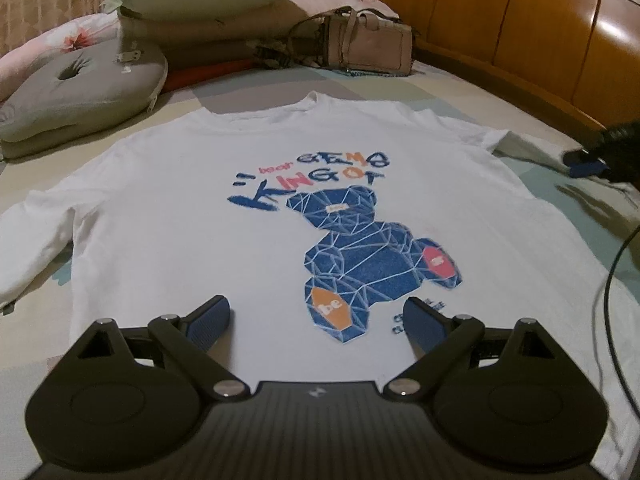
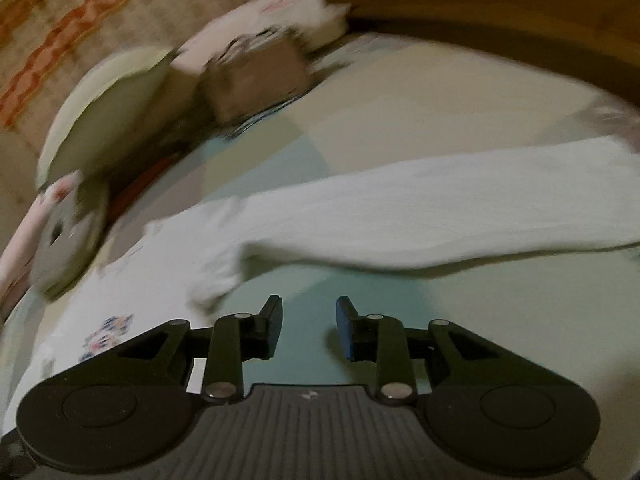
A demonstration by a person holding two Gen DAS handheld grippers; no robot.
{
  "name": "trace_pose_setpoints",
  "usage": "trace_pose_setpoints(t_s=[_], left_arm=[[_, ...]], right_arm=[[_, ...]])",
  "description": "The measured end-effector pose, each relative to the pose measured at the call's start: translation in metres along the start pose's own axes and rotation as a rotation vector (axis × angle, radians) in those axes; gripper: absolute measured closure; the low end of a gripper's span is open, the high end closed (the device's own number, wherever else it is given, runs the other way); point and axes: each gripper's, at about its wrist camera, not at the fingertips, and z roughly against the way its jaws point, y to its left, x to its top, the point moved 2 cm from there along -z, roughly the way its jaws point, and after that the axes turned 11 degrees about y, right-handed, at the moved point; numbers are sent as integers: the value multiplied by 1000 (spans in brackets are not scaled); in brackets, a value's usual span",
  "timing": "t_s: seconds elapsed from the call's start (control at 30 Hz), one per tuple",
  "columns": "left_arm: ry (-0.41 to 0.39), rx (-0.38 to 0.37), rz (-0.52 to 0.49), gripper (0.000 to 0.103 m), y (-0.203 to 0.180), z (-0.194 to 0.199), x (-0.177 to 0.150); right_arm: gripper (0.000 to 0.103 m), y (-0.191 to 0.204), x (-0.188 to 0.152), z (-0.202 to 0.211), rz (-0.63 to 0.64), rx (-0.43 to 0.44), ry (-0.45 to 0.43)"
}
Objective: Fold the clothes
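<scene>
The white long-sleeve shirt [image 1: 248, 216] lies flat on the bed [image 1: 460, 92], print side up, with its collar toward the pillows [image 1: 80, 88] and the handbag [image 1: 368, 44]. The left gripper [image 1: 316, 320] hovers above the lower part of the shirt; its fingers [image 1: 212, 318] are spread wide and hold nothing. The right gripper [image 2: 308, 328] is over the bedsheet just below one sleeve [image 2: 440, 212]; its fingers are parted and empty.
</scene>
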Motion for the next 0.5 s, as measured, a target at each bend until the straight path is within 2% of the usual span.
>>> trace_pose_setpoints(t_s=[0.07, 0.17, 0.2, 0.33, 0.47, 0.5], left_arm=[[-38, -49, -25, 10, -9, 9, 1], [-64, -147, -72, 9, -24, 16, -1], [-67, -158, -92, 9, -29, 15, -2], [-67, -144, -168, 9, -45, 10, -8], [-45, -147, -192, 9, -52, 2, -13], [-40, -147, -194, 9, -53, 1, -14]], right_arm=[[65, -29, 0, 17, -63, -36, -42], [56, -80, -2, 42, -198, -32, -93], [55, -96, -2, 48, -241, -25, -105], [55, -137, 0, 68, -311, -97, -182], [46, -173, 13, 79, -338, -219, -296], [46, -181, 19, 74, -334, -237, -298]])
